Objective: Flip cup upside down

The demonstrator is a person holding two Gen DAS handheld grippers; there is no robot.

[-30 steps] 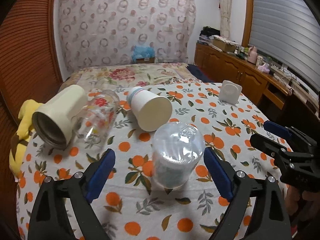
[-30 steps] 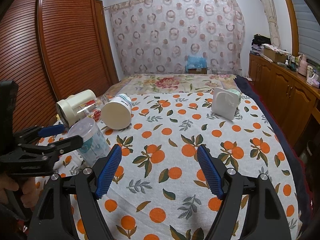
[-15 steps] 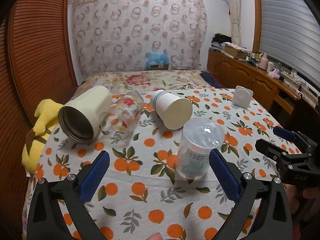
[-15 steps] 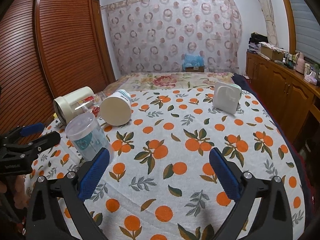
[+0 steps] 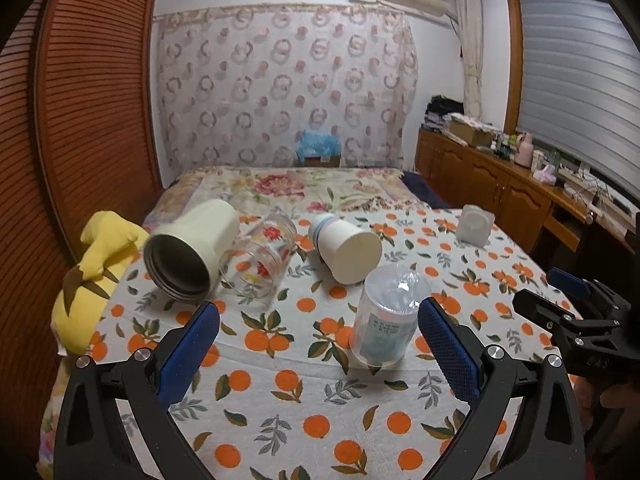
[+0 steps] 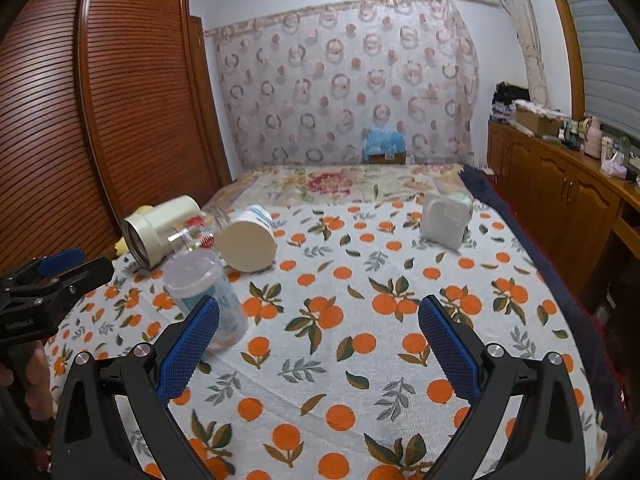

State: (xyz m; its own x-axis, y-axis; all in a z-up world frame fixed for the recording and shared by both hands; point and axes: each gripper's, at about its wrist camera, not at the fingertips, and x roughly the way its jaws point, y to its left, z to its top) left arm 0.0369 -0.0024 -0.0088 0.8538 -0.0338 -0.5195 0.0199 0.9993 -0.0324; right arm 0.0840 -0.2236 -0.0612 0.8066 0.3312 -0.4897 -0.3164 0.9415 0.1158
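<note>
A clear plastic cup (image 5: 386, 316) stands upside down on the orange-print cloth, its closed base up; it also shows in the right wrist view (image 6: 208, 300). My left gripper (image 5: 318, 352) is open and empty, a little short of the cup, which sits toward its right finger. My right gripper (image 6: 318, 350) is open and empty, with the cup beside its left finger. Each gripper shows at the edge of the other's view.
Behind the clear cup lie a white paper cup (image 5: 346, 246), a flowered glass (image 5: 260, 260) and a cream steel-lined mug (image 5: 192, 250), all on their sides. A white square object (image 5: 475, 226) sits far right. A yellow plush (image 5: 94, 276) lies at the bed's left edge.
My left gripper has pulled back and up from the clear cup, which stays standing upside down. My right gripper has drawn back a little and its jaws stand wider.
</note>
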